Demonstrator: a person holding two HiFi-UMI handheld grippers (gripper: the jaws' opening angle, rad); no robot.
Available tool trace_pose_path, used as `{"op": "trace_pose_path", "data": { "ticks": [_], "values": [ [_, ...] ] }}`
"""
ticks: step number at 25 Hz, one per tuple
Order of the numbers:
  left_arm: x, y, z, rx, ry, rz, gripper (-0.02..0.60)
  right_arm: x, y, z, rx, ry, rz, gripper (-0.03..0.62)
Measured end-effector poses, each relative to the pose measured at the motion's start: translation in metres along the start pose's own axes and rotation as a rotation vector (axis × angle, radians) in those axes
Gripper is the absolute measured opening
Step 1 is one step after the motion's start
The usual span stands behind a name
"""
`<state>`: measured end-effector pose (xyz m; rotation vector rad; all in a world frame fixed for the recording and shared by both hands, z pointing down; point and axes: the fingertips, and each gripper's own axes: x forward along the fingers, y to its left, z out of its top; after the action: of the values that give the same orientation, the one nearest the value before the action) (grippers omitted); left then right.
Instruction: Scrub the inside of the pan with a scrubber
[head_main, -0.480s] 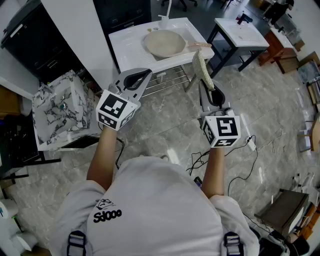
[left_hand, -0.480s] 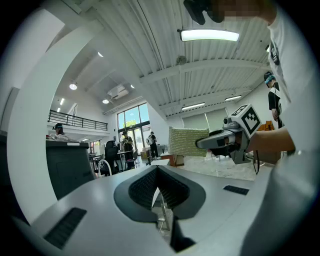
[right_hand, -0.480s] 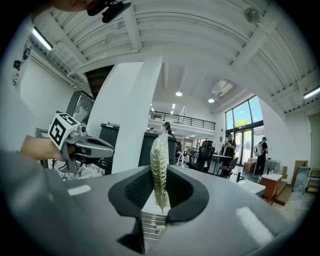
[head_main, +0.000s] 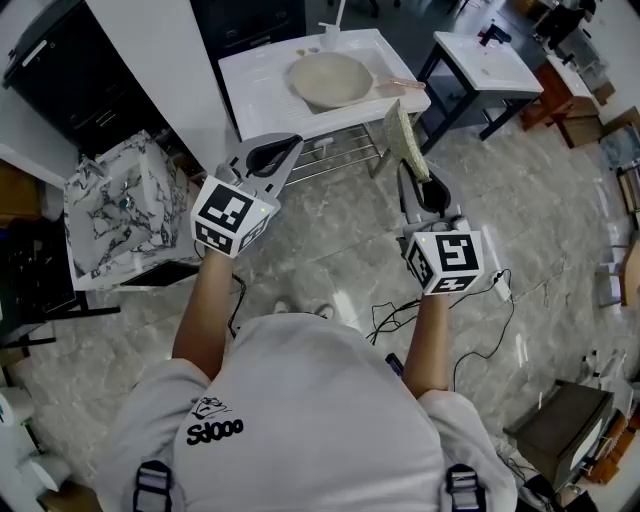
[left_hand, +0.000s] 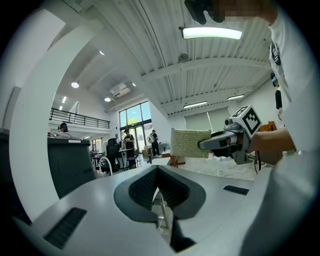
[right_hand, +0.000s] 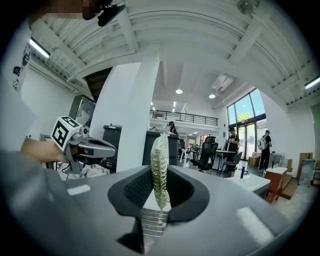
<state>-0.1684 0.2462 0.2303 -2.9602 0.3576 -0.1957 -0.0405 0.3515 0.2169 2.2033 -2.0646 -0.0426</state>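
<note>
A round beige pan (head_main: 330, 80) with a pale handle lies on the white sink table (head_main: 260, 75) at the top of the head view. My right gripper (head_main: 418, 172) is shut on a flat, pale green scrubber (head_main: 403, 138), which stands upright on its edge between the jaws (right_hand: 160, 167). It hangs above the floor, short of the table's right front corner. My left gripper (head_main: 272, 152) is shut with nothing in it, just in front of the table's front edge. In the left gripper view the scrubber (left_hand: 190, 143) shows held in the other gripper.
A wire rack (head_main: 335, 158) sits under the sink table. A second white table (head_main: 485, 60) stands to the right. A marbled box (head_main: 125, 215) stands on the left by a dark cabinet (head_main: 70, 80). Cables (head_main: 480, 300) trail on the stone floor. People are far off in the hall.
The scene has shifted slightly in the head view; both grippers hold the same pose, with the scrubber still gripped.
</note>
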Motion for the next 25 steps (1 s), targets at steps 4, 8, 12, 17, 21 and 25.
{"op": "trace_pose_path", "data": {
  "ticks": [4,8,12,17,21,25],
  "values": [
    [0.002,-0.008,-0.002,-0.005,0.01,0.015,0.005,-0.005,-0.005,-0.001,-0.01,-0.003,0.021,0.074],
    [0.007,-0.021,-0.001,-0.018,0.019,0.027,0.005,-0.013,-0.015,-0.002,-0.047,-0.004,0.03,0.074],
    [0.011,-0.03,-0.007,-0.026,0.044,0.051,0.004,-0.021,-0.022,-0.006,-0.018,-0.005,0.079,0.074],
    [0.017,-0.036,-0.004,-0.034,0.04,0.063,0.005,-0.026,-0.031,-0.013,-0.008,0.011,0.104,0.071],
    [0.024,-0.036,-0.007,-0.036,0.051,0.079,0.005,-0.026,-0.039,-0.015,0.002,0.017,0.102,0.071],
    [0.031,-0.03,-0.011,-0.034,0.055,0.084,0.005,-0.018,-0.043,-0.019,-0.004,0.027,0.1,0.071]
  ]
}}
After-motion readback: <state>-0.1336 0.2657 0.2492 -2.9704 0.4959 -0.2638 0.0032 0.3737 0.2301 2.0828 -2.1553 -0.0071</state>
